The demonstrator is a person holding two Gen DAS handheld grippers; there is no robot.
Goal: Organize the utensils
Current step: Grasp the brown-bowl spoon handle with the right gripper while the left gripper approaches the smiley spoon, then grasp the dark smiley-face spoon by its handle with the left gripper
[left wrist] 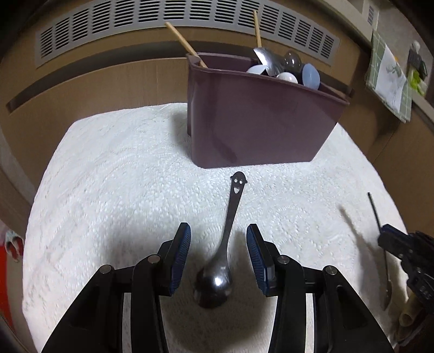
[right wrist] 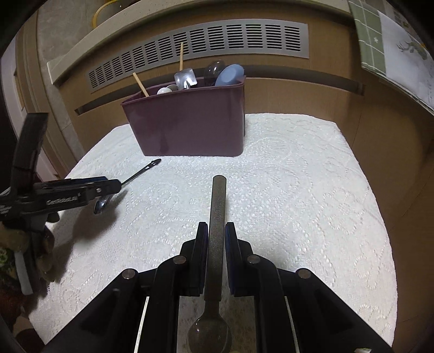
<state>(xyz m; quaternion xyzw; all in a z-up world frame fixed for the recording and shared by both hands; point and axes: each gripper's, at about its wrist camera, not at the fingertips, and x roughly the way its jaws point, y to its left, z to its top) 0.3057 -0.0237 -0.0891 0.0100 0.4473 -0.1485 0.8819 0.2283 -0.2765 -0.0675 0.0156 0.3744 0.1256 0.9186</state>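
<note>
A steel spoon with a smiley-face handle end (left wrist: pixel 227 239) lies on the white lace cloth (left wrist: pixel 108 190), bowl toward me, handle pointing at the maroon utensil bin (left wrist: pixel 257 122). My left gripper (left wrist: pixel 218 230) is open, its jaws either side of the spoon's neck, not touching. My right gripper (right wrist: pixel 216 230) is shut on a grey flat-handled spoon (right wrist: pixel 217 217), handle pointing forward, bowl back under the jaws. The bin (right wrist: pixel 190 125) holds several spoons and two wooden sticks. The smiley spoon (right wrist: pixel 141 171) and left gripper (right wrist: pixel 67 190) show at left in the right wrist view.
The cloth-covered table stands against a brown cabinet with a grey vent grille (left wrist: pixel 190 19). A green checked towel (left wrist: pixel 388 78) hangs at the right. The right gripper (left wrist: pixel 407 258) with its spoon is at the cloth's right edge in the left wrist view.
</note>
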